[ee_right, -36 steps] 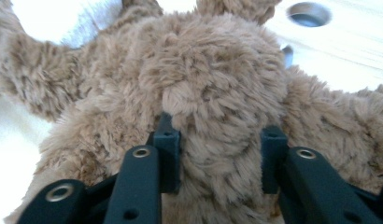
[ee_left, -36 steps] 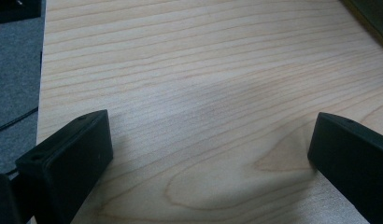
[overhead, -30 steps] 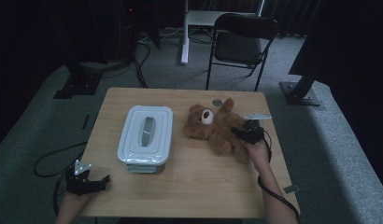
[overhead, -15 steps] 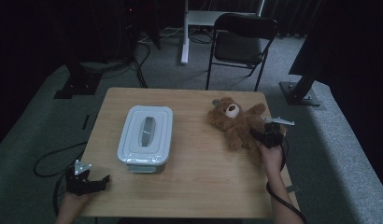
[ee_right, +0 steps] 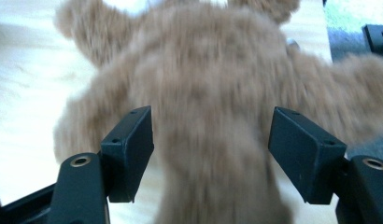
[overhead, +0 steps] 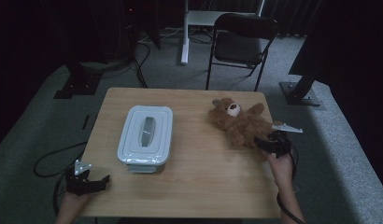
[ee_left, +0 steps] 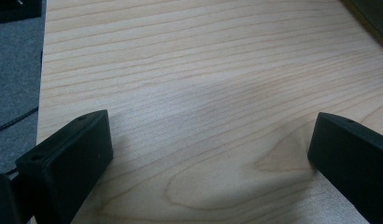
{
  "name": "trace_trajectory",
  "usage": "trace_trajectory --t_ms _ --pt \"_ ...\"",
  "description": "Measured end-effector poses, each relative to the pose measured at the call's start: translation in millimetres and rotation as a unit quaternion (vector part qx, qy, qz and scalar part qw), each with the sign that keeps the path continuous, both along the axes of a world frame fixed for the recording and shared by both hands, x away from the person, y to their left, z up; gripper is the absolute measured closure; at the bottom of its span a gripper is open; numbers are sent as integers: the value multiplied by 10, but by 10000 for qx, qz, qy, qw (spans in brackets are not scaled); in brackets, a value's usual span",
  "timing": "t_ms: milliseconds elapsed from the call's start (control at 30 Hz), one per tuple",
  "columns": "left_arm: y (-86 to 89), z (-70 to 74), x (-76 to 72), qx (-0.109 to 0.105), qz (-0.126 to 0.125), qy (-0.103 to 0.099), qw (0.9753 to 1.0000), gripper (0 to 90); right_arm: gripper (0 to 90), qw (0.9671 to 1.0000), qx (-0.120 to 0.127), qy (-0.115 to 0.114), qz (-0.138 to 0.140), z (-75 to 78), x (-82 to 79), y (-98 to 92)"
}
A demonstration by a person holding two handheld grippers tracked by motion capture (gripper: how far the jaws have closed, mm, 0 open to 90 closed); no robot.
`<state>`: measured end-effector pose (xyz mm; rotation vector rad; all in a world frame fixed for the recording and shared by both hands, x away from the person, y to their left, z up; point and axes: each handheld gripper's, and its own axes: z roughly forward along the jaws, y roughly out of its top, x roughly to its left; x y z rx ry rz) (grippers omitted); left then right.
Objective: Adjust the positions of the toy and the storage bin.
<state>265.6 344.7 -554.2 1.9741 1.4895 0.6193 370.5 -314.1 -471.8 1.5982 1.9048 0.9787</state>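
Right claw (ee_right: 210, 154) I see spread wide around the teddy bear's (overhead: 241, 126) lower body at the worktop's (overhead: 203, 186) right edge; left claw (ee_left: 213, 154) gapes over bare wood.

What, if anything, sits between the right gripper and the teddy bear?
Nothing visible. The right gripper has its jaws open on either side of the teddy bear, whose body lies between them; whether the pads touch the fur is unclear.

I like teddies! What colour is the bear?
Brown bear, with a pale muzzle; clearest in the high view.
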Motion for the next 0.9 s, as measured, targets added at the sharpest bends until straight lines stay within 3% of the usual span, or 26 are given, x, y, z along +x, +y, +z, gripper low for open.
trace_trajectory --t_ms 233,333,400,600,700,733,800,833,900 --pt "0 0 0 1 -1 -1 10000 7 279 9997 60 248 -46 -253 -304 -138" --pt "0 0 0 -2 -1 -1 10000 7 412 9991 178 388 18 -357 -369 -148" --pt "0 0 0 -2 1 -1 10000 7 528 9989 103 432 123 -392 -394 -113" --pt "-1 0 0 -1 6 -1 10000 7 552 9962 422 515 560 -291 -513 41" --pt "-1 0 0 -1 6 -2 10000 7 551 9961 400 449 644 -232 -557 107" --pt "-1 0 0 -4 5 -3 10000 7 548 9950 544 415 733 -208 -583 158" --pt "-1 0 0 -2 7 -2 10000 7 537 9881 1081 394 1024 -198 -589 228" --pt "-1 0 0 -1 6 -2 10000 7 532 9857 1196 414 1114 -203 -575 261" --pt "-1 0 0 -2 6 -2 10000 7 529 9843 1144 436 1268 -222 -539 376"
